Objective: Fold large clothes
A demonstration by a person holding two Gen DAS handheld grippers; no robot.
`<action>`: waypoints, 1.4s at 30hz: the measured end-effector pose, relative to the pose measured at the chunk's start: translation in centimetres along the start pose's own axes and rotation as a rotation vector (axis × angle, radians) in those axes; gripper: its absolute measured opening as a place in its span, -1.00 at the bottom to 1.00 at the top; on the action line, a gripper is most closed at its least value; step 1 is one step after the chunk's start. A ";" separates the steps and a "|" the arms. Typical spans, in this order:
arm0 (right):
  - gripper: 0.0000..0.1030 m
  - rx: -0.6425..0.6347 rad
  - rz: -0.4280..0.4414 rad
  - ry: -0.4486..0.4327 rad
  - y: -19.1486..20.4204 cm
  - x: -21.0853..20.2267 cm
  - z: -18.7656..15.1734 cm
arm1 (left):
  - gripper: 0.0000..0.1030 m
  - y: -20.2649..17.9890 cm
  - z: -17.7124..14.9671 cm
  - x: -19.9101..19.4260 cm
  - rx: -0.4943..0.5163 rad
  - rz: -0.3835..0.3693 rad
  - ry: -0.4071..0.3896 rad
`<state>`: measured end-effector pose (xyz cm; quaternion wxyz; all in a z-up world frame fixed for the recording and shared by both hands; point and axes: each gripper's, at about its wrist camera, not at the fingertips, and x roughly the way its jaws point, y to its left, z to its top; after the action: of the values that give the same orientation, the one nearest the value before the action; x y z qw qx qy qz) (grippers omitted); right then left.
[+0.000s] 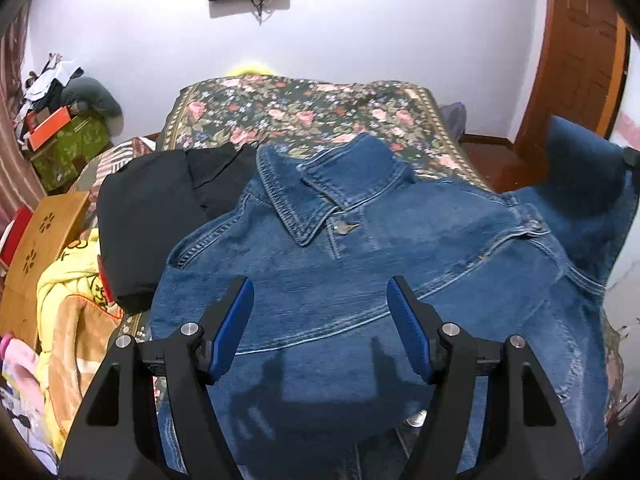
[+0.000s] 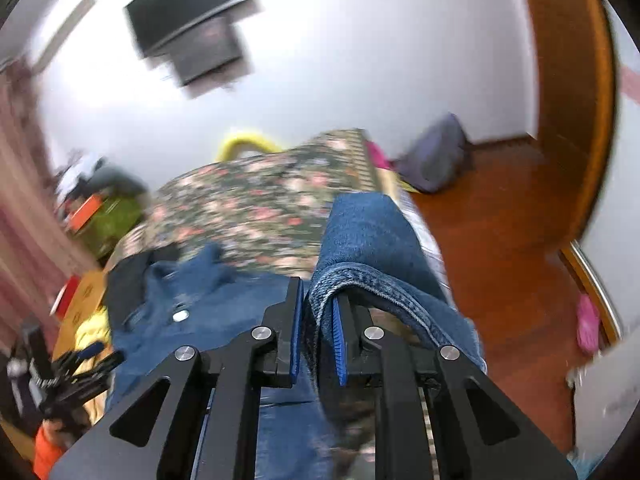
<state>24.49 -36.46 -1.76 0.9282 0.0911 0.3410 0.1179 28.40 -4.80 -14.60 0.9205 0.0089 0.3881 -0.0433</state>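
A blue denim jacket (image 1: 360,248) lies front up on the bed, collar and top button facing me. My left gripper (image 1: 320,284) hovers just above its chest, jaws open, nothing between the blue pads. The jacket's sleeve (image 1: 580,168) is raised at the right edge of the left wrist view. In the right wrist view my right gripper (image 2: 318,292) is shut on a folded hem of that denim sleeve (image 2: 360,232), which drapes over its right finger. The rest of the jacket (image 2: 208,300) lies lower left.
A black garment (image 1: 160,216) lies left of the jacket on the floral bedspread (image 1: 300,108). A yellow blanket (image 1: 68,280) and a wooden stool (image 1: 44,240) crowd the left side. A wooden door (image 1: 580,40) and the wood floor (image 2: 500,240) are at the right.
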 end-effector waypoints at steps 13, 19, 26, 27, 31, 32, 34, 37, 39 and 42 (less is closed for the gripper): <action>-0.77 -0.055 0.069 0.326 5.0 8.7 -6.7 | 0.32 -0.9 -1.8 -1.2 0.052 -0.026 0.012; -0.71 -0.043 0.060 0.365 5.3 8.5 -7.7 | 0.32 -1.2 -2.7 -1.0 0.058 -0.034 0.035; -0.27 -0.046 0.015 0.278 4.4 5.3 -6.4 | 0.32 -1.6 -2.5 -1.1 0.070 -0.028 0.015; -0.19 -0.035 0.006 0.246 4.0 4.5 -5.9 | 0.32 -1.7 -2.4 -1.2 0.069 -0.028 0.010; -0.06 0.027 -0.059 0.156 1.8 2.7 -4.5 | 0.32 -1.7 -1.9 -1.3 0.065 -0.023 -0.008; -0.03 0.050 -0.081 0.140 1.1 2.4 -4.1 | 0.32 -1.7 -1.8 -1.2 0.062 -0.024 -0.010; 0.07 0.109 -0.126 0.128 -0.8 2.5 -3.7 | 0.32 -1.7 -1.6 -1.1 0.058 -0.025 -0.012; 0.07 0.199 -0.156 0.141 -3.2 3.1 -3.9 | 0.32 -1.6 -1.5 -0.9 0.052 -0.021 -0.012; 0.07 0.254 -0.168 0.163 -4.6 4.0 -4.5 | 0.32 -1.5 -1.6 -0.6 0.047 -0.019 -0.007; 0.07 0.336 -0.155 0.227 -6.6 6.0 -6.0 | 0.32 -1.4 -1.7 -0.2 0.041 -0.015 0.004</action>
<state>25.99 -40.55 -11.57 0.8618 0.2040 0.4643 -0.0028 26.93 -6.07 -15.57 0.9191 0.0247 0.3888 -0.0581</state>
